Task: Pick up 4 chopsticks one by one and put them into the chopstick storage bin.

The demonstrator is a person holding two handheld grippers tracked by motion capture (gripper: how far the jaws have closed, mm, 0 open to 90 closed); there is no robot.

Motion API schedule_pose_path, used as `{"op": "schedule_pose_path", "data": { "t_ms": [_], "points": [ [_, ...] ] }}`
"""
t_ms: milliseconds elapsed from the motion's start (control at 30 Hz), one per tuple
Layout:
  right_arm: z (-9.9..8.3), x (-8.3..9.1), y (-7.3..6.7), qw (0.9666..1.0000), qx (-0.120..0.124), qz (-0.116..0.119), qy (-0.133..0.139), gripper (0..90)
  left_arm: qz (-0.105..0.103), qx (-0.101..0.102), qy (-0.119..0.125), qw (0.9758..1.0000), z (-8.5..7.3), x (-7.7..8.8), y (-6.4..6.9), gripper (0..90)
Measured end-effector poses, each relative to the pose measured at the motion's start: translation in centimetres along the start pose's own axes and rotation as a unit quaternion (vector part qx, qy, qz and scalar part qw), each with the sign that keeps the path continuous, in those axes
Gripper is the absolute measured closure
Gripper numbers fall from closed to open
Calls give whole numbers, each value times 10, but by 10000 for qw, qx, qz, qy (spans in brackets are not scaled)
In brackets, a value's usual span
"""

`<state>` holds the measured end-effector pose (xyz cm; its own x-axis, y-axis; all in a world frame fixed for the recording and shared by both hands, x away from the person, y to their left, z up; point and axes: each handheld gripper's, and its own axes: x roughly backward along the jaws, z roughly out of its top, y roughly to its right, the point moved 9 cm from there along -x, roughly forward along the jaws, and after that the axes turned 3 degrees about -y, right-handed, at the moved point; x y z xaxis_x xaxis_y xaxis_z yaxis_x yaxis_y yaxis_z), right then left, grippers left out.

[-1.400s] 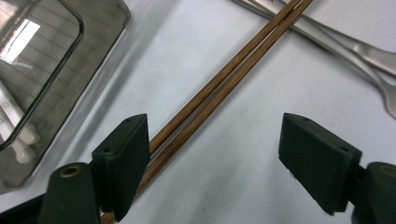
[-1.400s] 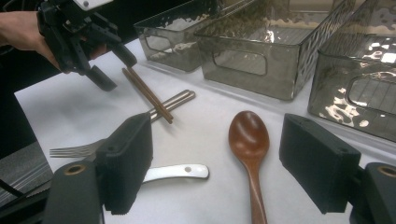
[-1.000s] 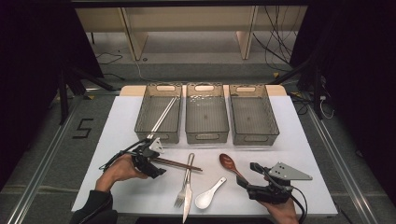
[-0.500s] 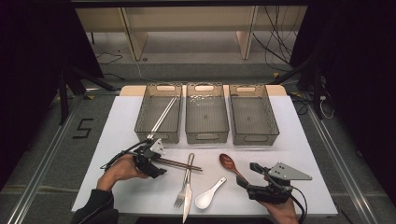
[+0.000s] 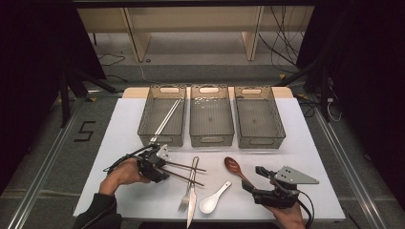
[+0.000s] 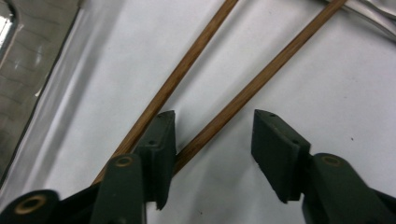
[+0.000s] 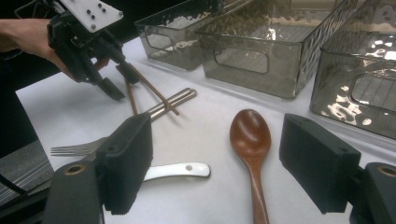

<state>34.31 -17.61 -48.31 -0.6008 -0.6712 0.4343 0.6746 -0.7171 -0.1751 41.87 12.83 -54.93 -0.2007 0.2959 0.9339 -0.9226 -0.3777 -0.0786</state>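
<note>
Two brown wooden chopsticks (image 5: 185,171) lie on the white table (image 5: 119,124), splayed apart. My left gripper (image 5: 161,170) is low over their near ends. Its jaws have just been closing. In the left gripper view (image 6: 215,149), one chopstick (image 6: 224,116) lies between the pads, against the left one and clear of the right one, and the other chopstick (image 6: 187,65) passes outside the left jaw. My right gripper (image 5: 252,179) stands open, its jaws to either side of the handle of a wooden spoon (image 7: 251,135).
Three grey see-through trays stand in a row at the back: left (image 5: 143,125), holding metal chopsticks (image 5: 167,117), middle (image 5: 211,138) and right (image 5: 279,119). A fork (image 5: 185,202), a knife (image 5: 192,210) and a white ceramic spoon (image 5: 212,200) lie between the hands.
The left gripper's jaws stand a little narrower around the chopstick ends. Both hands have kept their places.
</note>
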Motion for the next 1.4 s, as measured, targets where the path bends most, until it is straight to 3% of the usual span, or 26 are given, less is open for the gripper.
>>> {"op": "schedule_pose_path", "data": {
  "t_ms": [300, 767, 900, 1400],
  "points": [
    [0, 0, 0, 10000, 6, 3, -2, 267, -54, -224, -218, 9995, -1, 2, 4, 631],
    [0, 0, 0, 10000, -20, 15, -16, 267, -80, -553, -262, 9981, -2, 3, 8, 761],
    [0, 0, 0, 10000, -29, 10, -14, 266, -77, -707, -360, 9968, -3, 3, 8, 784],
    [0, 0, 0, 10000, -24, 15, -19, 266, -126, -892, -280, 9955, -3, 4, 11, 835]
  ]
}}
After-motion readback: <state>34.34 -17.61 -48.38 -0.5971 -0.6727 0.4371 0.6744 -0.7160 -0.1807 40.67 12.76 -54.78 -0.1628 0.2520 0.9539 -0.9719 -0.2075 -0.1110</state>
